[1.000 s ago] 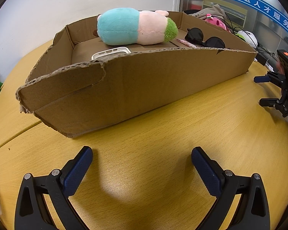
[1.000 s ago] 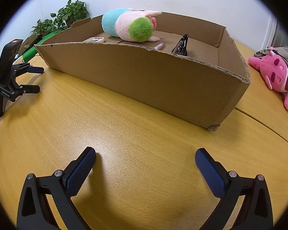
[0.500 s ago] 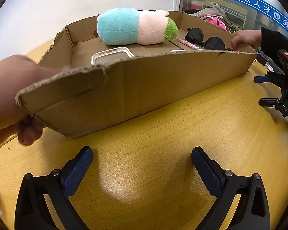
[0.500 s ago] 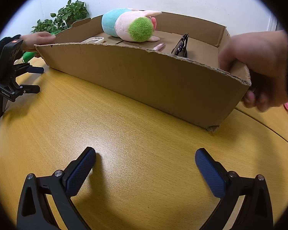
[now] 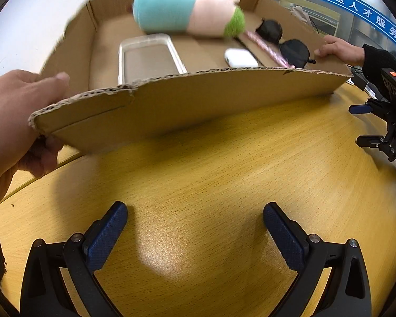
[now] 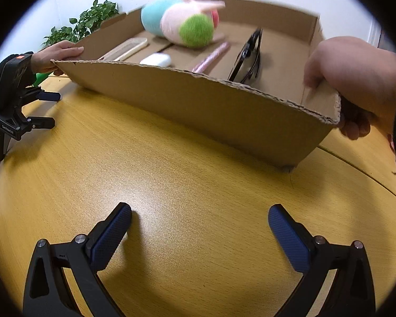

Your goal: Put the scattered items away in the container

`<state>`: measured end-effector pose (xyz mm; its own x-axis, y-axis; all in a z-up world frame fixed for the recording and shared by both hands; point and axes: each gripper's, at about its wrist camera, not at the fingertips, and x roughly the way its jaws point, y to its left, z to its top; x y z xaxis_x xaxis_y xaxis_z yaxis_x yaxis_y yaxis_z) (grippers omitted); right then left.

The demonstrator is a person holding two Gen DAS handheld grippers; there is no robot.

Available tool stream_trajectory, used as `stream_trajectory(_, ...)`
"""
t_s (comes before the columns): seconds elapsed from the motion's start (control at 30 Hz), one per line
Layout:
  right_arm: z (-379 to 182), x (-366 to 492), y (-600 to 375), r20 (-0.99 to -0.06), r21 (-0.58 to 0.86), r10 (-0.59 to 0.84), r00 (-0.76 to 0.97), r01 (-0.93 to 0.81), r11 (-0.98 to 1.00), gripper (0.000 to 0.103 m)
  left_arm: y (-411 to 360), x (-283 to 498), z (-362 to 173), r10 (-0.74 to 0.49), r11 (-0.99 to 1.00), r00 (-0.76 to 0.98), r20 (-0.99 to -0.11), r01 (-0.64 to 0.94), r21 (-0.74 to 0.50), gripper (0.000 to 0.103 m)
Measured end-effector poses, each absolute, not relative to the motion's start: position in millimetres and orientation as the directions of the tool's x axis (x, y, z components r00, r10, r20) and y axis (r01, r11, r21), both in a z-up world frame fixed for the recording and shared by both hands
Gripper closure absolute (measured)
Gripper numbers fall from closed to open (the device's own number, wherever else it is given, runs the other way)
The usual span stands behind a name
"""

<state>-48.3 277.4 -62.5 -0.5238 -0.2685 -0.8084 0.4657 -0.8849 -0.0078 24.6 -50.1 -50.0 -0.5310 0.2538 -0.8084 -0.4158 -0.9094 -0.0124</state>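
Both hands are gripping the box ends; left gripper and right gripper are lying wide open, empty.

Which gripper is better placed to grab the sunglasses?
Probably right: the sunglasses lie in the box end facing the open right gripper; the left gripper faces the other end.

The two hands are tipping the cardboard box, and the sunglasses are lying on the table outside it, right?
Not quite. The hands do grip the tilted cardboard box at both ends, but the sunglasses are inside it, next to the pink pen and plush toy. The right wrist view shows this.
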Motion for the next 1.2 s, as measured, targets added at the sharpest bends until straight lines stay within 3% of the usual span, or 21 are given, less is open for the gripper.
stream_trajectory(1.2, -63.7, -49.4, 277.3, -0.809, -0.007, -0.269, -0.523, 0.465, -0.885, 0.0, -50.6, 24.6, -49.4, 0.247, -0.914, -0.535, -0.808, -0.405, -0.011, 0.0)
